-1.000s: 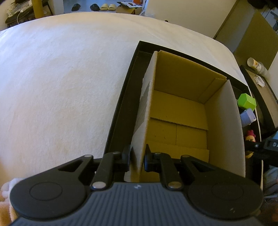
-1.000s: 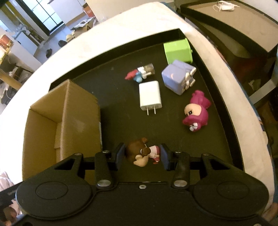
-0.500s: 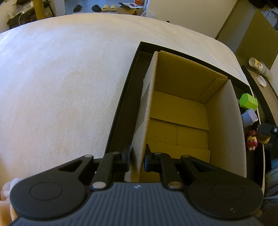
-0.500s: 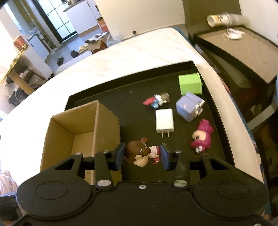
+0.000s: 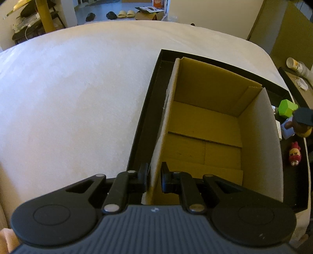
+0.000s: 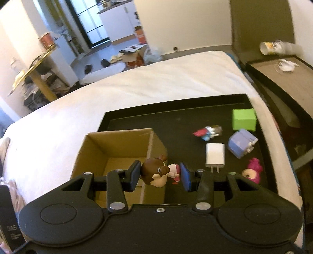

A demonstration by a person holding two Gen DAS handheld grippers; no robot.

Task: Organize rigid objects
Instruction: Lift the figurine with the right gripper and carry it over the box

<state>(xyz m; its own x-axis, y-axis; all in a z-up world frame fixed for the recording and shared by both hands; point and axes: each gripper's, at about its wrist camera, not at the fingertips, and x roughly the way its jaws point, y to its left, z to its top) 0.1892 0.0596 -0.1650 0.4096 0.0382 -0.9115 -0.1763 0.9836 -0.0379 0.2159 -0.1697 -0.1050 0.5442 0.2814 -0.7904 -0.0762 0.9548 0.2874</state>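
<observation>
Right gripper (image 6: 160,175) lifted doll (image 6: 156,173), seemingly toward box (image 6: 117,144).

Home bedroom (bed (image 5: 78,93), slippers (image 5: 126,14))

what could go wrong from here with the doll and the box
The right gripper holds the brown-haired doll above the cardboard box's right wall, not over the opening, so a release now might bounce it onto the black tray. The left gripper pinches only one thin box wall, which could flex or tip if the doll bumps the box.

A white bed (image 5: 68,101) carries a black tray (image 5: 144,121) near its edge.
</observation>
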